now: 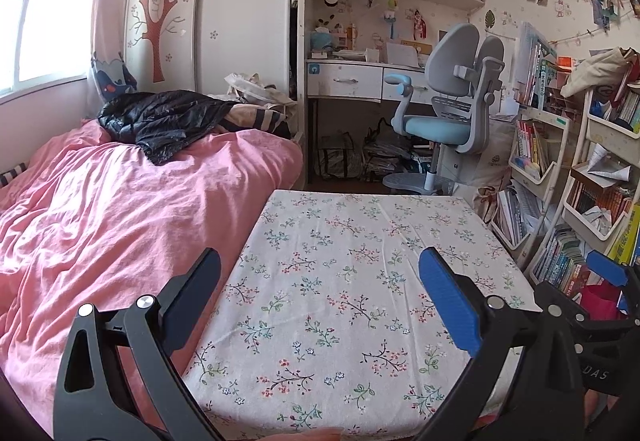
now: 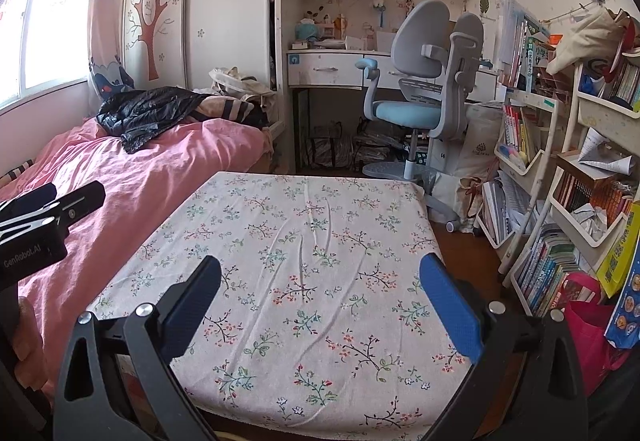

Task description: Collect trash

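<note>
No loose trash shows on the floral-cloth table [image 1: 352, 325] [image 2: 304, 201] in either view. My left gripper [image 1: 320, 261] hovers open above its near half, with nothing between the fingers. My right gripper [image 2: 320, 265] is likewise open and empty over the same table. The left gripper [image 2: 52, 209] also appears at the left edge of the right wrist view, above the bed. A blue fingertip of the right gripper [image 1: 608, 269] shows at the right edge of the left wrist view. A crumpled shiny black bag or jacket [image 1: 160, 121] [image 2: 148, 109] lies at the far end of the bed.
A pink-covered bed [image 1: 100, 221] [image 2: 132, 177] runs along the table's left side. Behind the table stand a desk [image 1: 344, 81] and a grey-blue swivel chair [image 1: 444, 113] [image 2: 416, 101]. Crowded book racks [image 1: 560, 201] [image 2: 560, 201] with crumpled paper line the right. A red bag [image 2: 592, 333] sits on the floor.
</note>
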`<state>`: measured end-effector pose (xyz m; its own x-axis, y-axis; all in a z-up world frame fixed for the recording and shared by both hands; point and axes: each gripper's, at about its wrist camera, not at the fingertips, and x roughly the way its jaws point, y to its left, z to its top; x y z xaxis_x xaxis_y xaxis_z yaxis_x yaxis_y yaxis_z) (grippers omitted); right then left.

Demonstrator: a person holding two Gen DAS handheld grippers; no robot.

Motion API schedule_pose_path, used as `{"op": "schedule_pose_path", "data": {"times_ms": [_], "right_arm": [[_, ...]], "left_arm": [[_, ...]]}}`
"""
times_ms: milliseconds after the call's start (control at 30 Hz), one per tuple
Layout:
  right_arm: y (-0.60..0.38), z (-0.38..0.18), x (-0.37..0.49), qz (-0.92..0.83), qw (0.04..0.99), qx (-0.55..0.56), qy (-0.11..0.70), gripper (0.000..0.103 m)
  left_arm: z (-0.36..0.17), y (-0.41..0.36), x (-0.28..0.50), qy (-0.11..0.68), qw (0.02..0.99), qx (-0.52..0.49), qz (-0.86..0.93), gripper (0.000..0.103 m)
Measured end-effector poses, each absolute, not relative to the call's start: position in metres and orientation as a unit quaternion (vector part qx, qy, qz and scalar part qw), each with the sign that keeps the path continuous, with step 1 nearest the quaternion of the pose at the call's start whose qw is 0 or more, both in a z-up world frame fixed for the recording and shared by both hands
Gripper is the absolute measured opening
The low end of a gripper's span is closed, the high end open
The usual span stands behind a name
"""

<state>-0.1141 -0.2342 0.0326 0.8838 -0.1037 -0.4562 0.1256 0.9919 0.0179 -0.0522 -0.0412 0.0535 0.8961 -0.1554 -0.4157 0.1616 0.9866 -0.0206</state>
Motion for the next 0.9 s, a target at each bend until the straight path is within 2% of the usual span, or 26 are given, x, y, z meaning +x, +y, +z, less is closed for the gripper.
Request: {"op": "schedule_pose_path", "data": {"times_ms": [900], "right_arm": [[-0.2372, 0.0239, -0.1144, -0.059, 0.969, 0.022, 0.239, 0.096]], "left_arm": [[0.0504, -0.0404, -0.0470, 0.220, 0.973, 0.001, -0.075, 0.096]]}}
